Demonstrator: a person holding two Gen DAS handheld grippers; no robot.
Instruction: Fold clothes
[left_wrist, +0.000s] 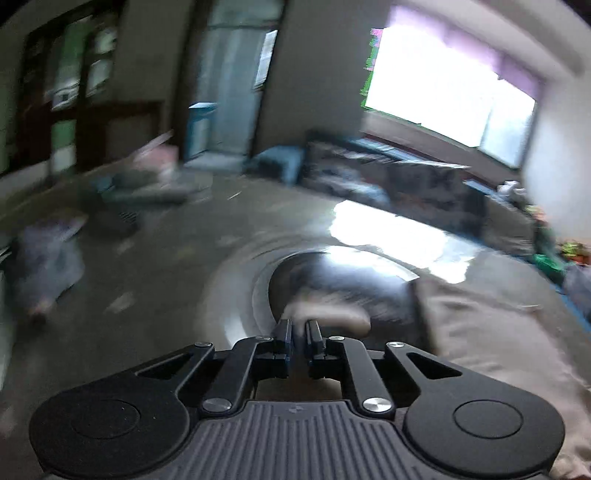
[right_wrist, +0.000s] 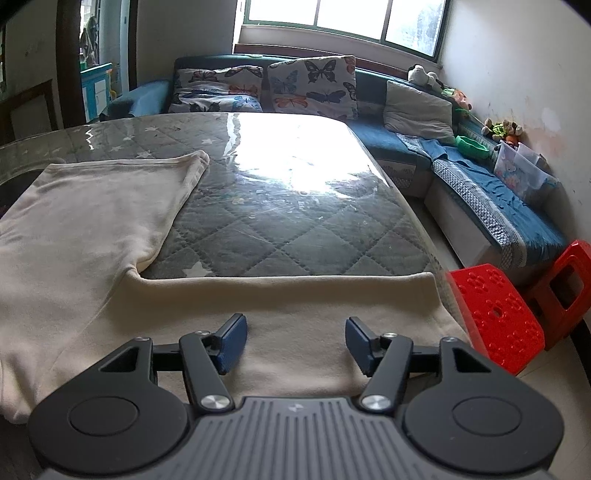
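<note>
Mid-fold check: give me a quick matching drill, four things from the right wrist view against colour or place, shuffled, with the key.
Things:
1. garment
2. stool
3. butterfly cushion
4. right claw

Descriptions:
A. red, on the floor right of the table
B. open, over the cloth's near edge
C. cream, spread on the quilted top
D. leaning upright on the blue sofa

Pairs: 1-C, 2-A, 3-D, 4-B

window (right_wrist: 343, 18): bright daylight | sofa (right_wrist: 476, 192): blue, under window, along white wall | stools (right_wrist: 502, 314): red, on floor
</note>
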